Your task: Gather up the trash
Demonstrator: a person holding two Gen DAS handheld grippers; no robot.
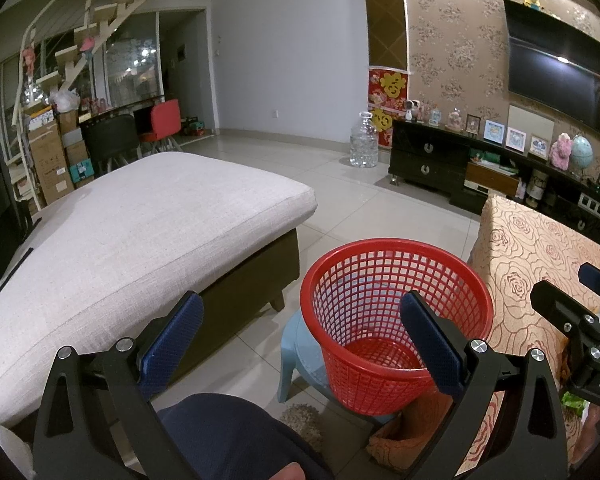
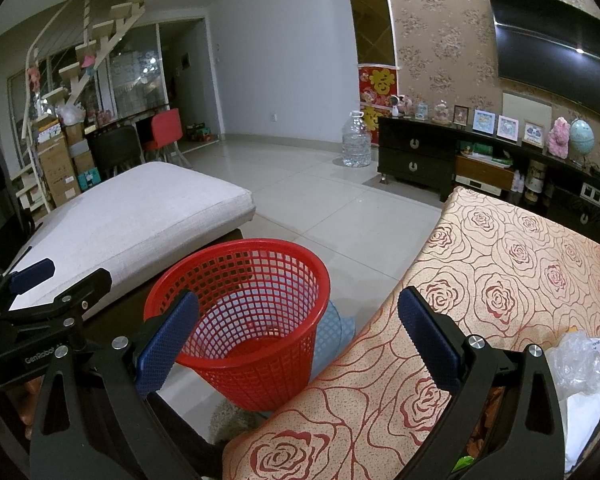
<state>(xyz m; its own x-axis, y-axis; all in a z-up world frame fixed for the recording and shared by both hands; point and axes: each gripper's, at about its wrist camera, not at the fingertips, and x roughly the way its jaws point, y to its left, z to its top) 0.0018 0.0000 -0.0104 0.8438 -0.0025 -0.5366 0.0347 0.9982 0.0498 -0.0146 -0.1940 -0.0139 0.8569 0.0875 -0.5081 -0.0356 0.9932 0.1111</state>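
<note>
Trash (image 2: 578,364), crinkled clear plastic with white paper, is lying at the near right edge of the rose-patterned table (image 2: 500,280). Our red basket (image 1: 396,320) is sitting on a blue stool (image 1: 300,352) just beside the table's left edge, looking empty. We are holding the left gripper (image 1: 300,344) and right gripper (image 2: 296,340) with fingers spread, grasping nothing.
</note>
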